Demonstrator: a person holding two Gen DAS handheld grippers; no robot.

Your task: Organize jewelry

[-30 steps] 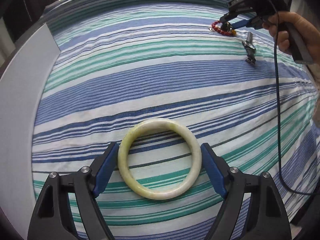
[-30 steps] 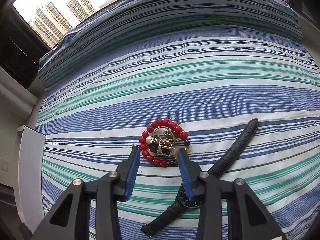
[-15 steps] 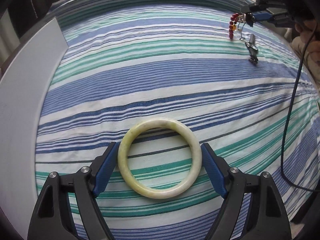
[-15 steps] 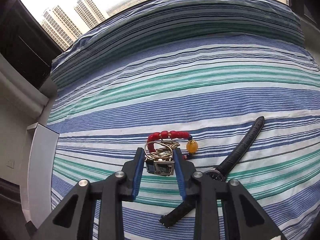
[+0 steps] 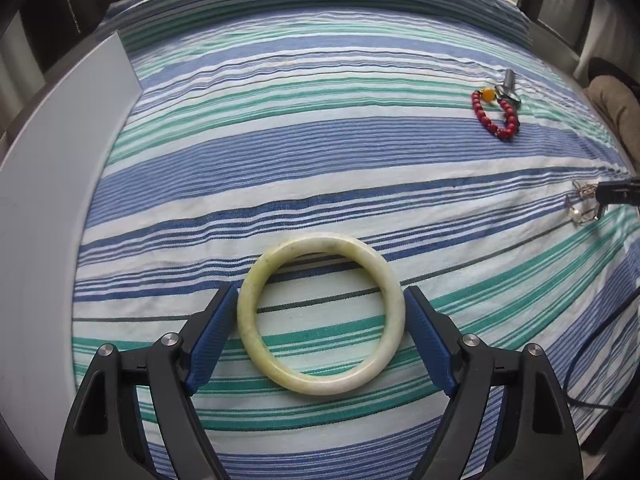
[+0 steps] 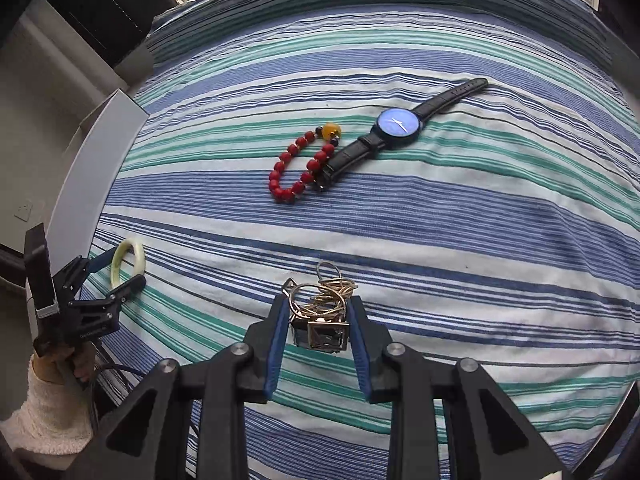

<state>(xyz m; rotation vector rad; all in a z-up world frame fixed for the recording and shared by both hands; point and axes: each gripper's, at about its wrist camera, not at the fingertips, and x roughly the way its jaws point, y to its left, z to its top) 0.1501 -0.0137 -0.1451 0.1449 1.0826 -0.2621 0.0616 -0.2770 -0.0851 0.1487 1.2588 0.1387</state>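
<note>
the right gripper pinched a tangle of gold rings above the striped bedspread. the left gripper stood wide around the jade bangle near the bed's left edge. red bead bracelet touched the watch mid-bed.

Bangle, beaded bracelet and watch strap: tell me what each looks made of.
Bangle: probably jade or similar stone; pale yellow-green, cloudy mottling, smooth soft sheen. Beaded bracelet: glossy opaque red beads, perhaps glass or coral, with one translucent amber-coloured bead. Watch strap: looks like black leather, matte with a textured grain; could be imitation.
</note>
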